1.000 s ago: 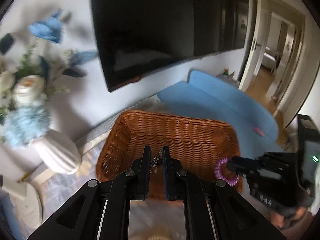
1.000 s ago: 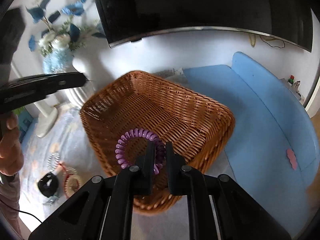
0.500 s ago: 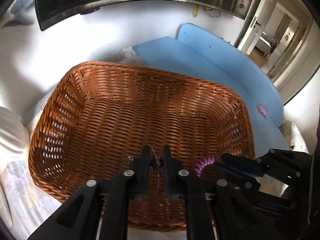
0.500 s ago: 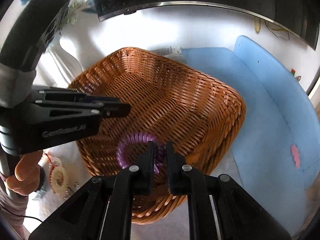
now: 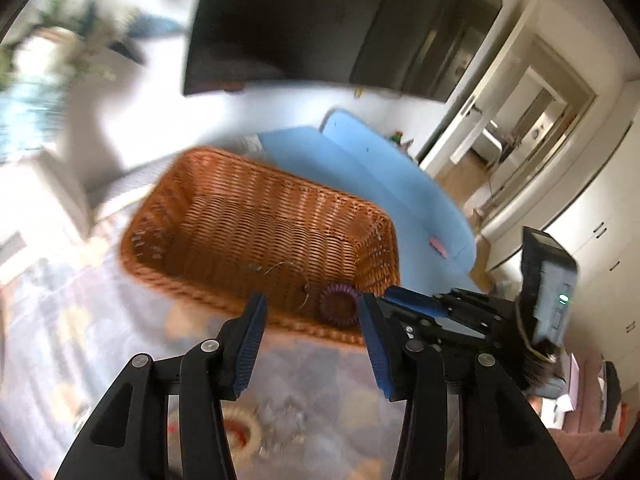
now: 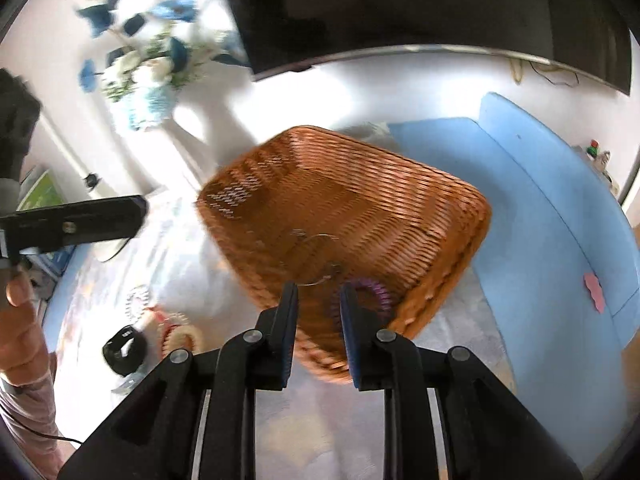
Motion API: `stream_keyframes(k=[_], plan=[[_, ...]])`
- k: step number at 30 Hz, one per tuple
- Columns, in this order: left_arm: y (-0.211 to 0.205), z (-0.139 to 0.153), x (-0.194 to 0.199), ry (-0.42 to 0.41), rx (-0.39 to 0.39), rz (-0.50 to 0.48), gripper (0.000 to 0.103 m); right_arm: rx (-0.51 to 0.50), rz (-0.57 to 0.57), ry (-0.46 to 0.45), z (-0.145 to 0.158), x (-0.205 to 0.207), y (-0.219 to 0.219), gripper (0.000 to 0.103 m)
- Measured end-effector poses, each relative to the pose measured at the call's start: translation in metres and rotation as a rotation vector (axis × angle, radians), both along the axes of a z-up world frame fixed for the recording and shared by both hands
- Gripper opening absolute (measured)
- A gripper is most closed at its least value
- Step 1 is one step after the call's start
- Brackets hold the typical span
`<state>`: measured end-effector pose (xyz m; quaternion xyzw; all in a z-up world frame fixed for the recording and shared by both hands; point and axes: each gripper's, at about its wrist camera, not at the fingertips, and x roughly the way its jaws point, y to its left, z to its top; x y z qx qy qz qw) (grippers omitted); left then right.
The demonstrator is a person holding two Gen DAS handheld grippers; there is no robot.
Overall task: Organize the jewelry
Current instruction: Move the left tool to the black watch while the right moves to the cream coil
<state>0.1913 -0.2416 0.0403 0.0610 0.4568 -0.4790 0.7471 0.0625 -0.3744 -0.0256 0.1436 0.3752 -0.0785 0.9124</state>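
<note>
A brown wicker basket (image 5: 224,284) (image 6: 452,248) stands on the patterned cloth. Inside it lie a purple spiral hair tie (image 5: 339,305) (image 6: 376,293) near the near right corner and a thin chain necklace (image 5: 280,270) (image 6: 316,258). My left gripper (image 5: 312,320) is open and empty, just short of the basket's near rim. My right gripper (image 6: 319,312) is open and empty above the near rim, and shows in the left wrist view (image 5: 416,300) at the basket's right corner.
Several more pieces of jewelry lie on the cloth left of the basket: beaded bracelets (image 6: 180,332), a clear spiral tie (image 6: 138,300) and a black item (image 6: 124,350). A white vase of blue flowers (image 6: 148,84) stands behind. A blue mat (image 6: 540,216) lies to the right.
Both grippers have opened and pulled back from the basket. The necklace and the purple hair tie now lie in the basket.
</note>
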Motion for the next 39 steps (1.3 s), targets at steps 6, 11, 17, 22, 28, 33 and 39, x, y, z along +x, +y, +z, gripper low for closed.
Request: stream_keyframes(k=[6,11,17,22,28,33,39], plan=[[0.085,0.027,-0.023,-0.055,-0.064,0.093,0.059,-0.033,0.072,-0.013,0.009,-0.004,0.044,0.03],[0.155,0.016,-0.031,-0.033,-0.105,0.194,0.061,-0.032,0.137,-0.009,0.005,-0.009,0.077,0.03],[0.212,-0.032,-0.018,0.088,-0.111,0.316,0.061,-0.068,0.179,0.036,-0.014,-0.008,0.11,0.03],[0.223,-0.072,-0.009,0.149,-0.039,0.363,0.061,-0.022,0.209,0.085,-0.029,0.002,0.111,0.03],[0.205,-0.106,0.0,0.173,0.061,0.342,0.061,0.029,0.194,0.134,-0.042,0.015,0.093,0.03],[0.196,-0.119,0.002,0.168,0.101,0.332,0.061,0.019,0.189,0.162,-0.053,0.029,0.088,0.03],[0.187,-0.123,0.0,0.121,0.156,0.315,0.05,0.017,0.238,0.19,-0.067,0.051,0.103,0.03]])
